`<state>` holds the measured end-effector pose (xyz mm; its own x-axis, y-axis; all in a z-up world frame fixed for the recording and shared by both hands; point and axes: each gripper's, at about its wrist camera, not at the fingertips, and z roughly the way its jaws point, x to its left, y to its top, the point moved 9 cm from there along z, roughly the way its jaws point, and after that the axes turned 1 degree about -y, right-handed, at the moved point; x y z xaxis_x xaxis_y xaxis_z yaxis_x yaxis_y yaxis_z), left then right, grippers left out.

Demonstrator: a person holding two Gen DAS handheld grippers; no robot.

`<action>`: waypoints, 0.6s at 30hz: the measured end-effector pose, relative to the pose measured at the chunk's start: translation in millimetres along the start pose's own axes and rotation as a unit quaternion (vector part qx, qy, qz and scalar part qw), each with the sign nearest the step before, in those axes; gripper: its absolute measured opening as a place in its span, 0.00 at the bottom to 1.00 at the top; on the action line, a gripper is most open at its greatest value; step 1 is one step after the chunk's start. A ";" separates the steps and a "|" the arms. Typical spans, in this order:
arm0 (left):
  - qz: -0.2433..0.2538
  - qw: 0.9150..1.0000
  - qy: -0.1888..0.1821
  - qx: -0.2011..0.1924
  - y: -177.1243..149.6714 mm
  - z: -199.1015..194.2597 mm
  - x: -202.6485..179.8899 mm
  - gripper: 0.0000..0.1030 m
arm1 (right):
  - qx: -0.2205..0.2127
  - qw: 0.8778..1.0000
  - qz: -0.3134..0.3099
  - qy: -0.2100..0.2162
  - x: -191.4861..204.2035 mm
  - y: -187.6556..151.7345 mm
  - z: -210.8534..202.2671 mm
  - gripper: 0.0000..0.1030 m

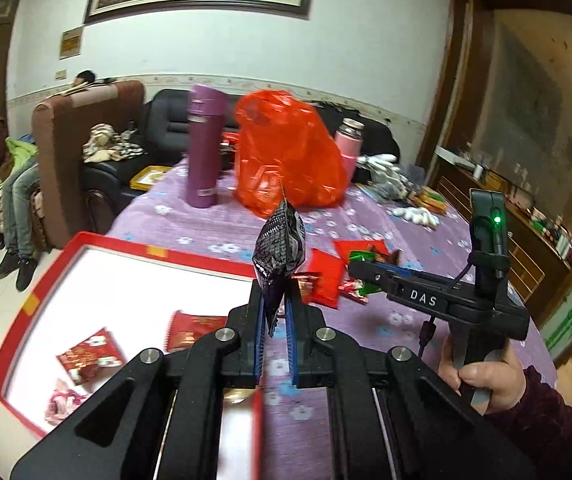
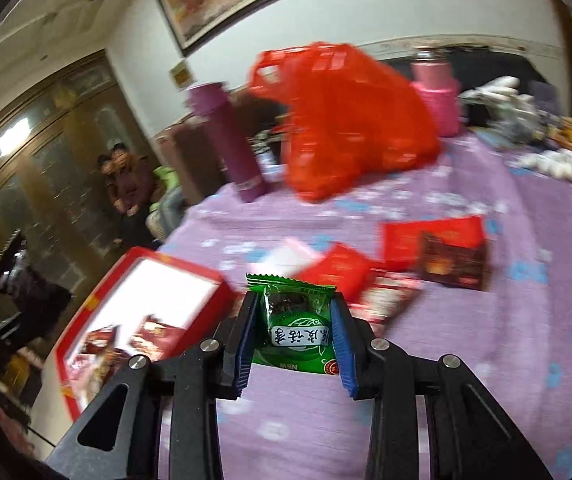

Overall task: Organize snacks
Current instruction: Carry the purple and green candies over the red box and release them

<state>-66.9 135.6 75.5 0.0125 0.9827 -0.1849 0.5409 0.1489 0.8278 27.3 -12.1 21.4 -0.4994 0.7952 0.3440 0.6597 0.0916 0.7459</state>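
Grip on both sides is confirmed: the left gripper (image 1: 274,300) has its jaws clamped on a dark packet (image 1: 280,254), held upright by its lower seal near the right rim of the red box (image 1: 126,245); the right gripper (image 2: 296,336) has its jaws closed against the side edges of a green packet (image 2: 298,326), carried flat above the purple tablecloth (image 2: 466,360).

Recommended handling: bring each packet fully inside the rim before releasing, and lower it close to the white floor so it does not bounce out. The dark packet is pinched at a thin edge and may swing; move it steadily.

Box contents: at least three red-patterned packets (image 1: 90,356) lie on its floor, much floor still bare. Several red packets (image 2: 432,236) and a brown one remain loose on the cloth. A red plastic bag (image 1: 286,152) stands beyond; its contents are unclear.
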 end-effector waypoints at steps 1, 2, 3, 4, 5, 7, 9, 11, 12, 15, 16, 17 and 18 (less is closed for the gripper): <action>-0.005 1.000 0.005 -0.002 0.1 -2.3 6.8 0.07 | 0.002 1.000 -0.009 0.008 12.1 0.8 3.5 0.34; -0.010 1.000 0.010 -0.005 0.5 -4.6 13.5 0.07 | 0.004 1.000 -0.016 0.015 23.0 1.2 6.8 0.34; -0.016 1.000 0.014 -0.008 0.8 -6.7 20.8 0.07 | 0.005 0.999 -0.023 0.023 34.4 1.2 10.1 0.34; -0.020 1.000 0.018 -0.010 0.9 -8.2 26.8 0.07 | 0.008 0.999 -0.028 0.031 44.9 0.7 13.7 0.34; -0.025 0.999 0.024 -0.011 0.8 -9.8 33.5 0.07 | 0.010 0.999 -0.032 0.039 53.7 -0.7 15.9 0.34; -0.034 0.999 0.033 -0.014 0.0 -12.8 45.3 0.07 | 0.014 0.998 -0.043 0.048 70.3 -3.0 21.6 0.34; -0.040 0.998 0.040 -0.015 -0.9 -15.2 55.8 0.07 | 0.019 0.997 -0.051 0.054 81.3 -5.3 26.6 0.34; -0.042 0.998 0.048 -0.016 -1.7 -16.8 63.6 0.07 | 0.025 0.996 -0.055 0.061 91.6 -7.5 32.7 0.34; -0.044 0.998 0.052 -0.018 -2.3 -18.0 67.9 0.07 | 0.027 0.996 -0.056 0.062 94.0 -8.5 34.7 0.34; -0.053 0.997 0.058 -0.018 -4.9 -20.6 79.9 0.07 | 0.033 0.995 -0.064 0.069 108.8 -10.6 41.4 0.34; -0.055 0.996 0.062 -0.019 -5.8 -21.4 83.2 0.07 | 0.035 0.995 -0.067 0.072 114.4 -10.5 43.8 0.34; -0.057 0.996 0.065 -0.020 -6.8 -22.4 86.5 0.07 | 0.036 0.994 -0.072 0.074 121.0 -10.6 46.2 0.34; -0.060 0.996 0.068 -0.020 -7.9 -23.3 90.1 0.07 | 0.038 0.993 -0.076 0.077 125.5 -10.9 47.5 0.34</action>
<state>-89.7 225.5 64.6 -0.1648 0.9631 -0.2129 0.4975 0.2676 0.8252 -15.9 115.2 29.4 -0.6724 0.6685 0.3176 0.6072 0.2528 0.7533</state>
